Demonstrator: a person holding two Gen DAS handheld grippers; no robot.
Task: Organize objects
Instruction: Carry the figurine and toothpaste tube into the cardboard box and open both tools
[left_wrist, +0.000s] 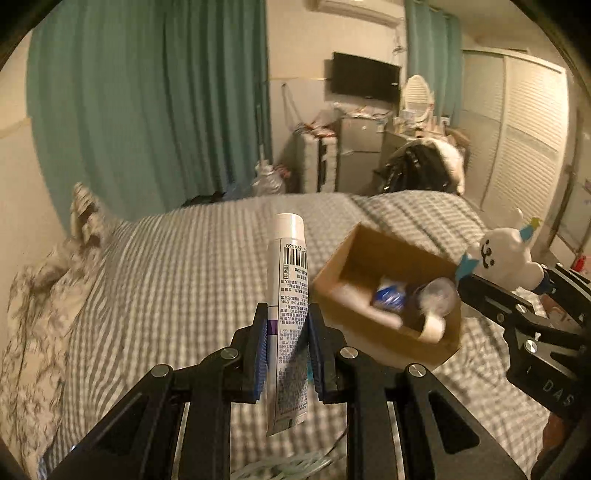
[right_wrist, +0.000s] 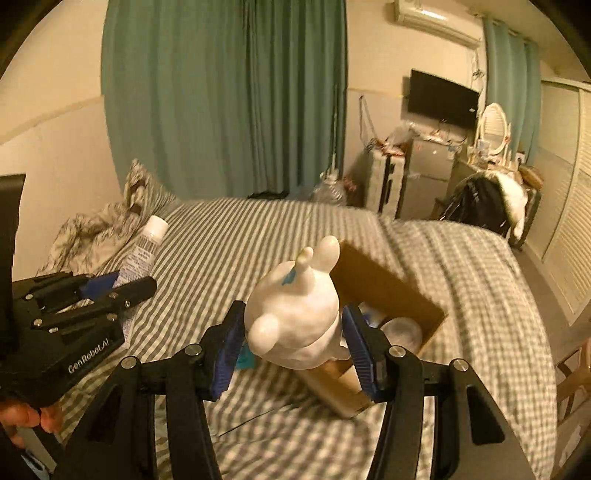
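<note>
Both grippers loaded above the striped bed (left_wrist: 184, 258)

The left gripper (left_wrist: 286, 325) has its fingers nearly closed on a white printed tube (left_wrist: 290, 295); the right gripper (right_wrist: 293, 332) fingers — half spread — clasp a white plush animal toy (right_wrist: 299, 317) above the open brown cardboard box (right_wrist: 399, 291).

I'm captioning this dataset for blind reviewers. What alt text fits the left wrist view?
The left gripper holds a white plastic tube with a barcode upright above a grey-striped bed. To its right an open cardboard box of small items sits on the bed, and the right gripper holds a white plush toy.
</note>
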